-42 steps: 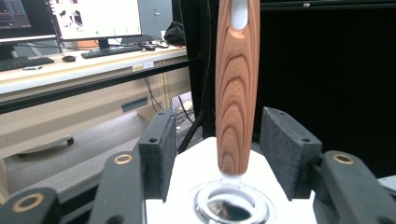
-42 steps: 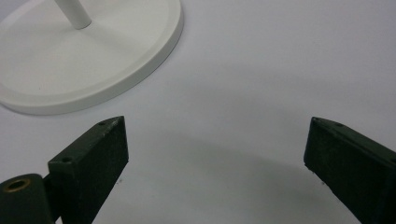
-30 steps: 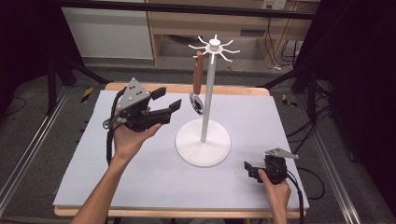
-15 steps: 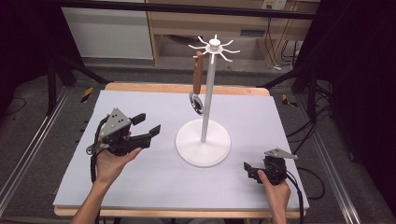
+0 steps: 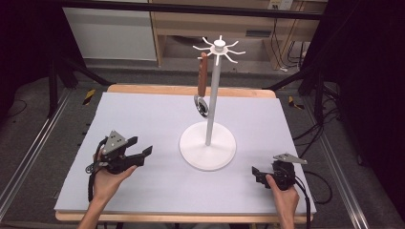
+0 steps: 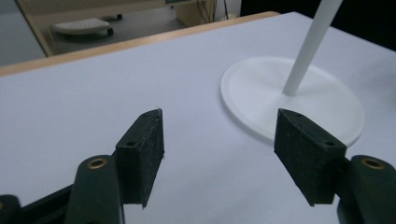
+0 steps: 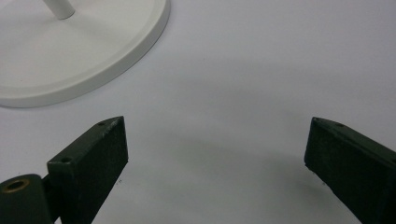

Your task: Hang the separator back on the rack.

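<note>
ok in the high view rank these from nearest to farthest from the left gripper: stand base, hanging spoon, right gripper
Measured from the left gripper at the table's near left:
1. Stand base, just to its right at the table's centre.
2. Hanging spoon, up and behind the base, on a hook left of the pole.
3. Right gripper, across the table at the near right.

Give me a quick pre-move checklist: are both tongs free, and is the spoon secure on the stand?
1. Left tongs open, nothing between the jaws: ok.
2. Right tongs open and empty: ok.
3. Spoon hanging from a hook on the stand: ok.
4. Stand upright, base flat on the table: ok.
5. Both tongs apart from the stand base: ok.
6. Spoon firmly seated on its hook: cannot tell.
</note>
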Motion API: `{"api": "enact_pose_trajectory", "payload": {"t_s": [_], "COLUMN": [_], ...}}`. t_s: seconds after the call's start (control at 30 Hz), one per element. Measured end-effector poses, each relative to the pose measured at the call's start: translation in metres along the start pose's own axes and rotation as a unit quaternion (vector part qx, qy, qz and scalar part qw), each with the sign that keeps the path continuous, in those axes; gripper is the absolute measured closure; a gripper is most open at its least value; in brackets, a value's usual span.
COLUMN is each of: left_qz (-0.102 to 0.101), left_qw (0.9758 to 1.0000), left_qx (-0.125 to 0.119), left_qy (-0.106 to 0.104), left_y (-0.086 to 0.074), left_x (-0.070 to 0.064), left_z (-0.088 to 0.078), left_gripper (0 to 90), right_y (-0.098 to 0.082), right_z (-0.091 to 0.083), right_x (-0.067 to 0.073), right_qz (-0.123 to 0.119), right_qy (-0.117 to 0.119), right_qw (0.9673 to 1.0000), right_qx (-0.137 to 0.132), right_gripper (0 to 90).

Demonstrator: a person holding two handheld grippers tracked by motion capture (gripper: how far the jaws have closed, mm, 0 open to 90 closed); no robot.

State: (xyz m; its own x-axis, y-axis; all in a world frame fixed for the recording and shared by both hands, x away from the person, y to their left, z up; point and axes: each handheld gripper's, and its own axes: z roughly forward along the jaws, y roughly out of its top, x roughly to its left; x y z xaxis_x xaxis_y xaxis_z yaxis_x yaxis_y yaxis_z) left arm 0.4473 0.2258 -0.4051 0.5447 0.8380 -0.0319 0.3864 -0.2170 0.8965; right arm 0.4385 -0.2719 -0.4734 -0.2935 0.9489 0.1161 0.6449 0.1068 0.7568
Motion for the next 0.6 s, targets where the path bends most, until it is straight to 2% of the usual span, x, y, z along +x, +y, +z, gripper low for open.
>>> {"api": "enact_pose_trajectory", "payload": {"t_s": [0.17, 0.27, 0.37, 0.47, 0.6], "left_qz": [-0.027, -0.037, -0.038, -0.042, -0.045], "left_qw": [0.9994, 0.9984, 0.9974, 0.9969, 0.9962], "left_qx": [0.01, 0.025, 0.035, 0.04, 0.038], "left_qy": [0.019, 0.036, 0.05, 0.053, 0.065], "left_y": [-0.022, -0.035, -0.042, -0.047, -0.052], "left_x": [0.017, 0.026, 0.033, 0.038, 0.044], "left_z": [-0.001, 0.0, -0.002, -0.006, -0.013], "left_gripper": [32.3, 32.0, 31.6, 31.1, 30.4], "right_y": [-0.002, -0.002, -0.002, -0.003, -0.003], "right_z": [-0.001, -0.001, 0.0, 0.0, 0.0], "right_x": [-0.003, -0.004, -0.004, -0.003, -0.004], "right_qz": [0.006, 0.001, 0.0, 0.0, -0.008], "right_qy": [-0.008, -0.013, -0.017, -0.02, -0.028], "right_qw": [0.9999, 0.9999, 0.9999, 0.9998, 0.9995], "right_qx": [-0.002, 0.0, 0.003, 0.005, 0.011], "right_gripper": [6.6, 6.6, 6.6, 6.7, 6.7]}}
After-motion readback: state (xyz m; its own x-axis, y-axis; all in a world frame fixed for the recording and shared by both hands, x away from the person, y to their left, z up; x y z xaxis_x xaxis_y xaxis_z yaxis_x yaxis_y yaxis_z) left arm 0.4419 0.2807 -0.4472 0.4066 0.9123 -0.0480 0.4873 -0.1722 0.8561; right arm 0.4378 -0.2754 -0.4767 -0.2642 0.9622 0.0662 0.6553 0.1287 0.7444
